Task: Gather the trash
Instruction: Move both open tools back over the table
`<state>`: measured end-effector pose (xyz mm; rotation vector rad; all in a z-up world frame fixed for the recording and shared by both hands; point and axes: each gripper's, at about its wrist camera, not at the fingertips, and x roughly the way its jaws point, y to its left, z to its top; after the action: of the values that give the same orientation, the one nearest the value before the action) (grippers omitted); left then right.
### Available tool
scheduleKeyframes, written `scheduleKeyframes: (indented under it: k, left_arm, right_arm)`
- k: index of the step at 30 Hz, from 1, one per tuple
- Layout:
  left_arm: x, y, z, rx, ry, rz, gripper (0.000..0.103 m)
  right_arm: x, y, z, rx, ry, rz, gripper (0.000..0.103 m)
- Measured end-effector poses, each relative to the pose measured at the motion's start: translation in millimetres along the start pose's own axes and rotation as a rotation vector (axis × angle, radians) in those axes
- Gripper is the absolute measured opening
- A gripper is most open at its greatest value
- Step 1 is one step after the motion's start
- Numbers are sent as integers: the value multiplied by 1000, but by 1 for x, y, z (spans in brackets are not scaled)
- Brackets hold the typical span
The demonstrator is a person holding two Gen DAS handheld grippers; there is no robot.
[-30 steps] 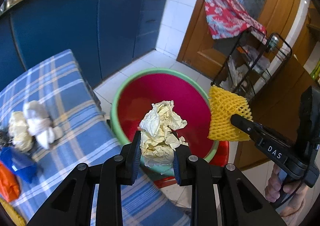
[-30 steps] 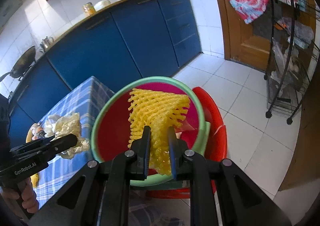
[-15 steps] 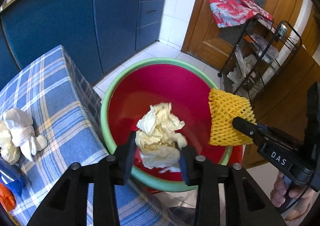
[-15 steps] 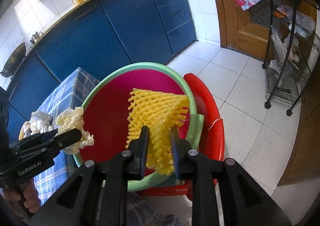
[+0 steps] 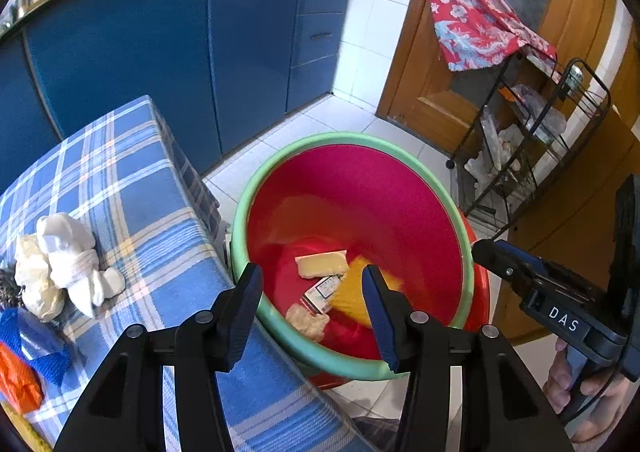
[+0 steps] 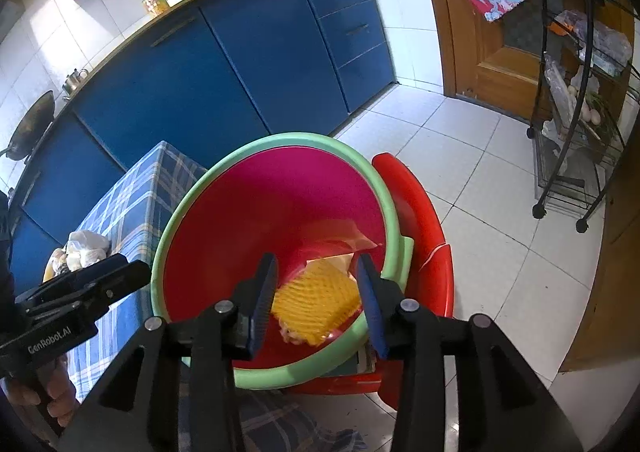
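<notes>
A red basin with a green rim stands beside the blue plaid table. Inside it lie the yellow foam net, a crumpled paper ball, a pale packet and a small printed box. My left gripper is open and empty above the basin's near rim. My right gripper is open and empty above the net. More trash stays on the table: white crumpled tissues, blue wrapper, orange wrapper.
The basin rests on a red plastic stool. Blue kitchen cabinets stand behind the table. A black wire rack and a wooden door with a red cloth are to the right. White tiled floor lies around.
Both grippers opened. The paper ball dropped from the left gripper and the yellow foam net from the right gripper into the basin.
</notes>
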<state>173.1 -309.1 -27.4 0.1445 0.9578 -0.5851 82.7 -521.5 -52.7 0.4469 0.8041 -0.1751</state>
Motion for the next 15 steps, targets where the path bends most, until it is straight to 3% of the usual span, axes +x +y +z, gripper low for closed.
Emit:
scheduleKeyframes:
  k: [6,15]
  left_arm:
    - [-12,6,-3,-23,-10,-10,53]
    - [-43,19,-11,-55,-50,-7,53]
  right_arm:
    - [-13,4,1,-6,-33,6,53]
    - [-39,22,-1,-43,-80,22,54]
